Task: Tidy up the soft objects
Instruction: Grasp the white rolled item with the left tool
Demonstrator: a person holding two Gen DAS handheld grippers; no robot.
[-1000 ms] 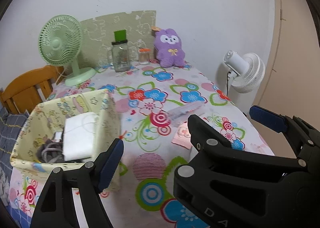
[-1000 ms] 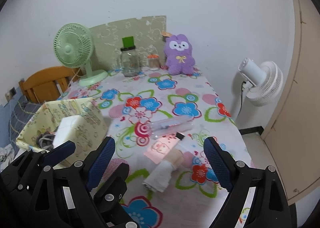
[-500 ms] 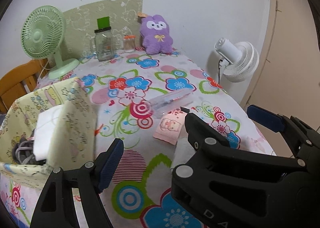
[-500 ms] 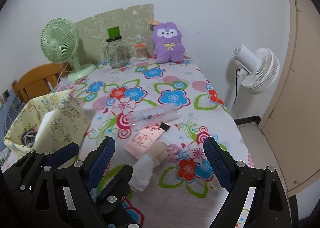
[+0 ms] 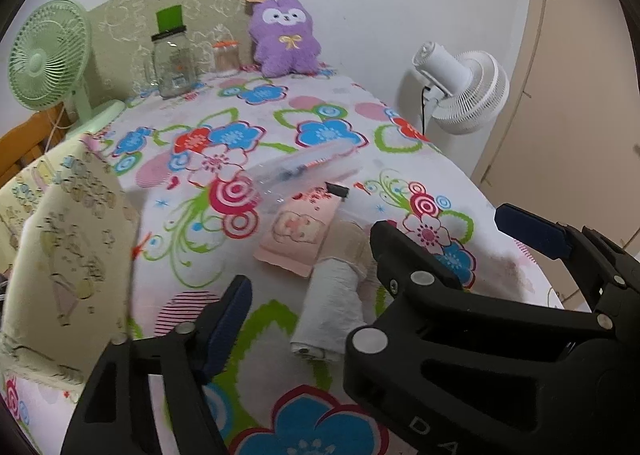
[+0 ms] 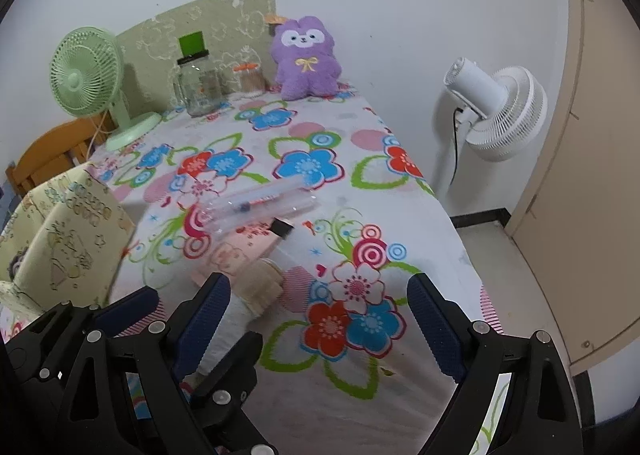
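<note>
Hovering low over the table (image 5: 280,103), you had both grippers aimed at the white roll (image 5: 332,307) near the front edge. It lay partly on the pink card (image 5: 296,231), a tan band (image 6: 262,285) wrapped round its far end, and a clear tube (image 5: 304,167) sat just beyond.

Left gripper (image 5: 368,275): fingers spread and had just been narrowing, the roll between them but, as far as I could judge, not yet pinched. Right gripper (image 6: 318,319): fingers spread wide, nothing held; its left finger stood just beside the roll.

Risks as I judged them:
- Your two grippers were crowded together; closing either could knock the other.
- A grip set too far forward might catch the card with the roll, or nudge the tube.
- Soft cloth could sag or unroll if pinched at one end only.
- The cloth bin (image 5: 68,239) stood close on the left; a careless swing could clip its wall.
</note>
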